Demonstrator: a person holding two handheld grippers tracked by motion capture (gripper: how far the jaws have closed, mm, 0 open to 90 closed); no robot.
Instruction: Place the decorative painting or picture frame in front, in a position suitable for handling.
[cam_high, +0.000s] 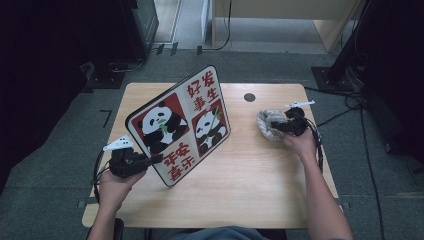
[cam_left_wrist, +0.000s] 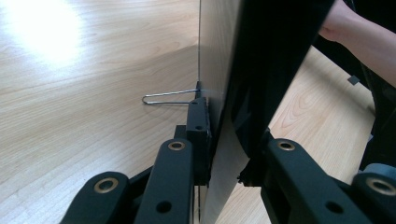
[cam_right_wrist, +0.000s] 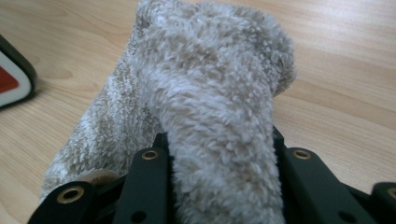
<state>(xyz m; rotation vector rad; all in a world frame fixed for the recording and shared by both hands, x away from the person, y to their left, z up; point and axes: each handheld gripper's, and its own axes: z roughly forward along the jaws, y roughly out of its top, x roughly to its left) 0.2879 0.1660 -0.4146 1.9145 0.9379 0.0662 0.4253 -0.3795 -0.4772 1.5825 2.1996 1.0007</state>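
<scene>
Nearest the person, the left hand (cam_high: 114, 187) comes in from the bottom edge of the high view and holds the left gripper (cam_high: 150, 161) over the near left part of the wooden table (cam_high: 250, 190). Its jaws are closed on the lower edge of the panda board (cam_high: 180, 125), a flat panel with a dark rim, two panda pictures and red characters. In the left gripper view the two black jaws stand on either side of the board's thin edge (cam_left_wrist: 222, 140), pads pressed against it, and a small wire stand (cam_left_wrist: 168, 97) sticks out from the board's back just above the table. The board stands tilted, with its printed face turned up toward the high camera and its top corner leaning away from the person, over the middle left of the table.

Farther out on the right side, the right hand (cam_high: 302, 145) holds the right gripper (cam_high: 280, 127), which points toward the table's centre. Its jaws are clamped on a fluffy grey-beige cloth (cam_high: 267, 122), bunched into a soft lump that rests on the tabletop, well apart from the board. In the right gripper view a thick fold of the cloth (cam_right_wrist: 219, 140) is squeezed between the jaws, and a corner of the board (cam_right_wrist: 14, 77) shows at the left edge.

Beyond both, near the far edge, a round dark hole (cam_high: 249, 97) sits in the tabletop. No container stands on the table.
</scene>
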